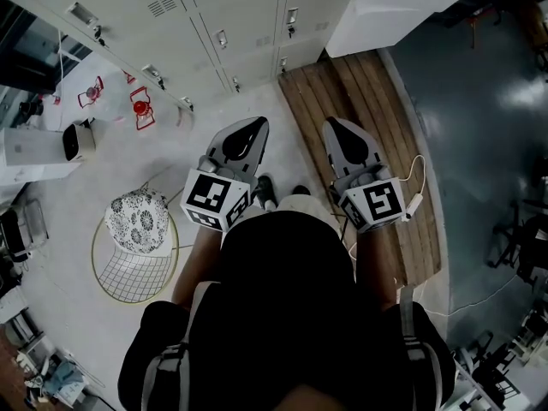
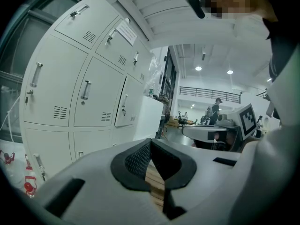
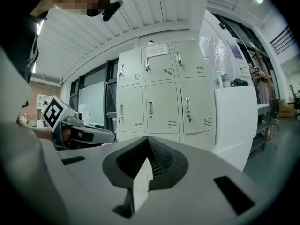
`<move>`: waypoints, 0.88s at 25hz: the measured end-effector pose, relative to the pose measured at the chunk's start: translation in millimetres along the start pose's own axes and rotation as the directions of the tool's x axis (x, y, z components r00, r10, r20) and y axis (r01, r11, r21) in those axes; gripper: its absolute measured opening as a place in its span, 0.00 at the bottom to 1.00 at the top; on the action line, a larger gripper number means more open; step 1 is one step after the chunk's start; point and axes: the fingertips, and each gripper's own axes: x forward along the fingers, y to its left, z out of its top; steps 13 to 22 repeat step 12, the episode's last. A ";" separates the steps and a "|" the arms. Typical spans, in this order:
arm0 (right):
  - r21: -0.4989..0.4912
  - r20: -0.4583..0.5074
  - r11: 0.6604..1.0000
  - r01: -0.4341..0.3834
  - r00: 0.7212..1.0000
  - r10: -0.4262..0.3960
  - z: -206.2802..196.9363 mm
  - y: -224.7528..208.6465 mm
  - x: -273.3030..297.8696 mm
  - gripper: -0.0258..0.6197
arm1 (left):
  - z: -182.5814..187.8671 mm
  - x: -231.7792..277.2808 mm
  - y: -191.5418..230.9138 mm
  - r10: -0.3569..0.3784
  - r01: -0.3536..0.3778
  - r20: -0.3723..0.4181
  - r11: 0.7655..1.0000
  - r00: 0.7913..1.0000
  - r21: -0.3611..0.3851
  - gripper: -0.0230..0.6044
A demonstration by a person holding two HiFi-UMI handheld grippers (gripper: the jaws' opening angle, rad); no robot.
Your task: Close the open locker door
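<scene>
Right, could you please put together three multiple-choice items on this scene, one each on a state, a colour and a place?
1. How are the left gripper and the right gripper set?
A. both wide open
B. both shut on nothing
C. both shut on a door handle

2. What colour are the lockers?
A. red
B. black
C. white

3. Where is the wire chair?
A. on the left gripper's side
B. on the right gripper's side
C. on top of the lockers

Answers: 1 B, since in each gripper view the jaw tips meet with nothing between them. 2 C, since they show white in every view. 3 A, since the head view has it on the floor beside the left gripper.
</scene>
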 end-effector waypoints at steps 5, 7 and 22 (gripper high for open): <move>-0.015 0.003 1.000 -0.006 1.000 0.007 2.3 0.7 -1.2 0.04 | -0.2 1.0 -1.2 0.003 -0.003 0.000 1.000 1.000 0.003 0.06; -0.009 0.002 1.000 -0.006 1.000 0.006 1.1 0.7 -2.2 0.04 | -0.7 -0.3 -1.5 0.005 -0.005 -0.002 1.000 1.000 0.003 0.07; -0.013 0.002 1.000 -0.017 1.000 0.017 1.7 5.6 -2.1 0.04 | -2.3 -2.7 1.6 0.011 -0.011 -0.013 1.000 1.000 0.000 0.06</move>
